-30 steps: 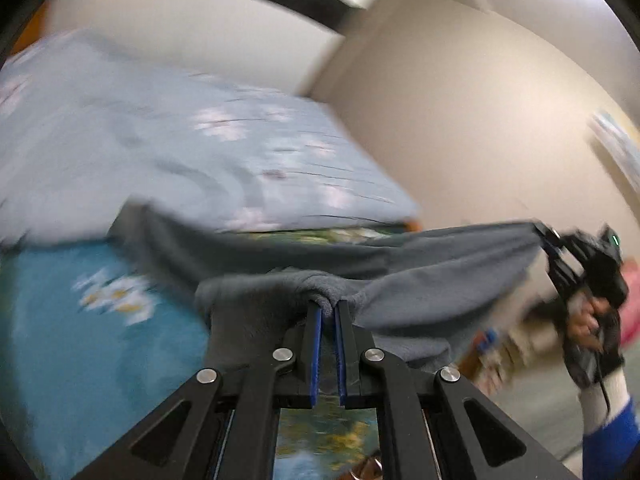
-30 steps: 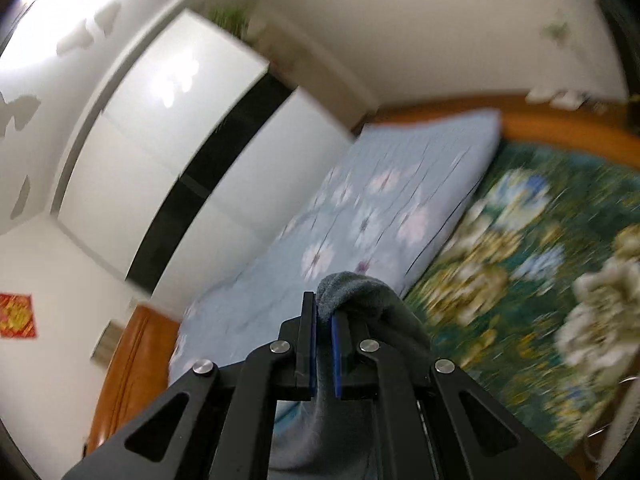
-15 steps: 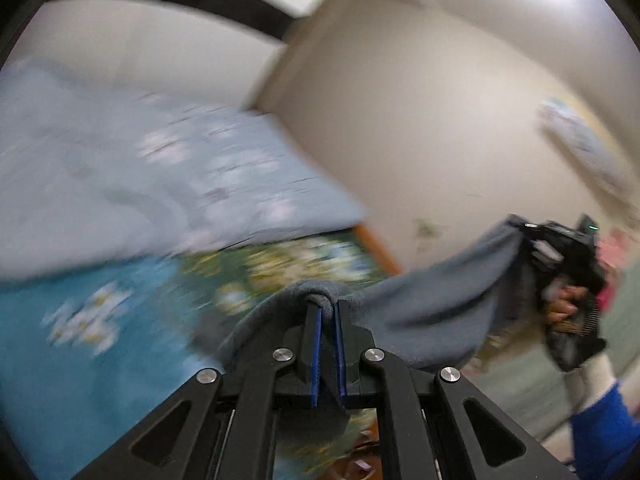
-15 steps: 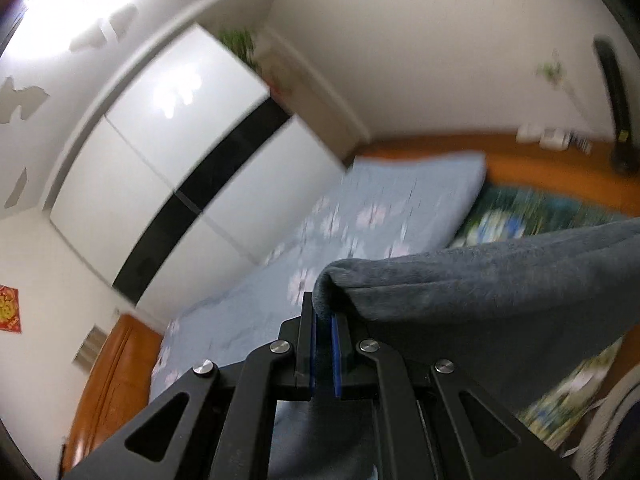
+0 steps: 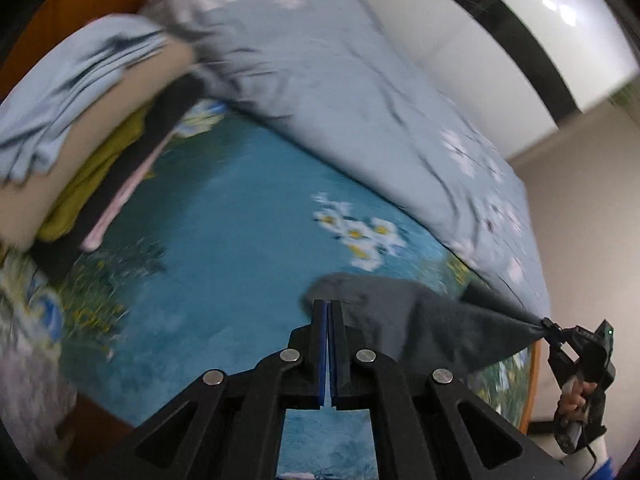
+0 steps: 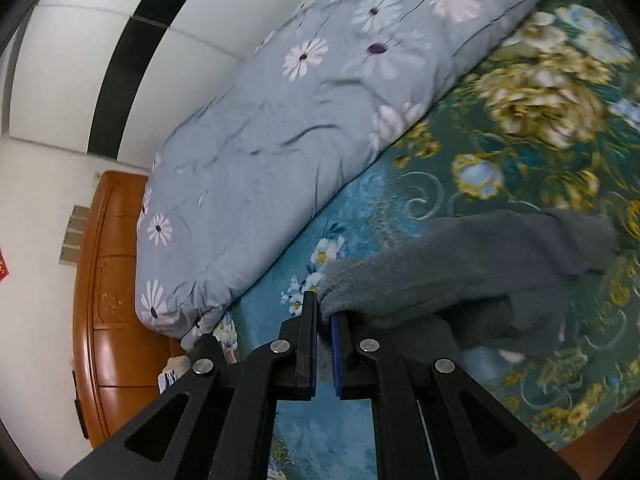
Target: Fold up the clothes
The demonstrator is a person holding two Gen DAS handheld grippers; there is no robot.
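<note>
Left tongs (image 5: 329,308) clamped tight on one corner of the dark grey fleece garment (image 5: 432,332); right tongs (image 6: 323,316) pinching another edge of it, blue pads barely apart. Stretched between both, low over the teal floral bedsheet (image 5: 240,240). Right hand (image 5: 576,396) gripping its handle at far right. Beside: pale blue daisy-print quilt (image 6: 280,128), stacked folded clothes (image 5: 80,120), orange wooden headboard (image 6: 108,280). Swung down from wall-facing half a second ago toward the bed.

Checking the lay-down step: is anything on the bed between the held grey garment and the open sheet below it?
Nothing visible. Both the left gripper and right gripper are shut on the grey garment over bare floral sheet. The folded quilt and clothes pile lie off to the sides.
</note>
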